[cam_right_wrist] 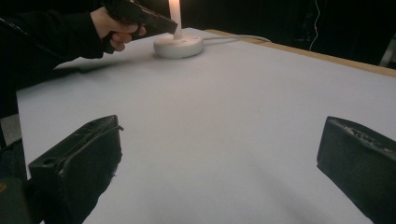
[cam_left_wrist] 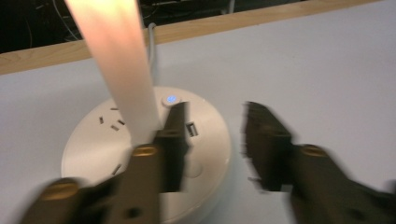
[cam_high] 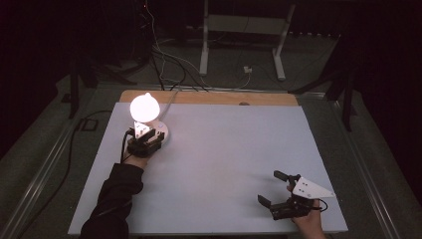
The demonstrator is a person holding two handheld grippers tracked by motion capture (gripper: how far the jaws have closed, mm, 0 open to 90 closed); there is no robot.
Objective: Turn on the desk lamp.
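High view: white table [cam_high: 234, 164], wooden strip [cam_high: 268, 98] along far edge, dark room around. Lit desk lamp [cam_high: 145, 107] at far left of table, glowing head above round white base [cam_high: 162, 130], cord [cam_high: 168, 102] running off over far edge. Left gripper [cam_high: 152, 134] right at lamp base, jaws over or against near side of base, held by hand in black sleeve [cam_high: 112, 199]. Right gripper [cam_high: 272, 188] at near right corner, well apart from lamp, jaws spread wide, grey three-cornered plate [cam_high: 311, 188] on top, nothing between. Left gripper view: motion-blurred; left gripper [cam_left_wrist: 212, 140] with jaws apart, one jaw over round base [cam_left_wrist: 93, 140] just beside bright lamp stem [cam_left_wrist: 119, 60], other jaw past base edge above bare table [cam_left_wrist: 303, 74]. Small blue-lit button [cam_left_wrist: 171, 99] on base just ahead of jaw tip, USB-like port [cam_left_wrist: 191, 129] beside that jaw, outlet slots [cam_left_wrist: 109, 121] on far side of stem. Contact with base: cannot tell, blur. Nothing clamped. Right gripper view: right gripper [cam_right_wrist: 219, 158] jaws wide apart low over bare table [cam_right_wrist: 233, 93], empty. Lamp base [cam_right_wrist: 178, 45] far off with stem [cam_right_wrist: 174, 16] rising, cord [cam_right_wrist: 238, 37] trailing away; hand [cam_right_wrist: 114, 28] holding left gripper [cam_right_wrist: 161, 25] just beside base.
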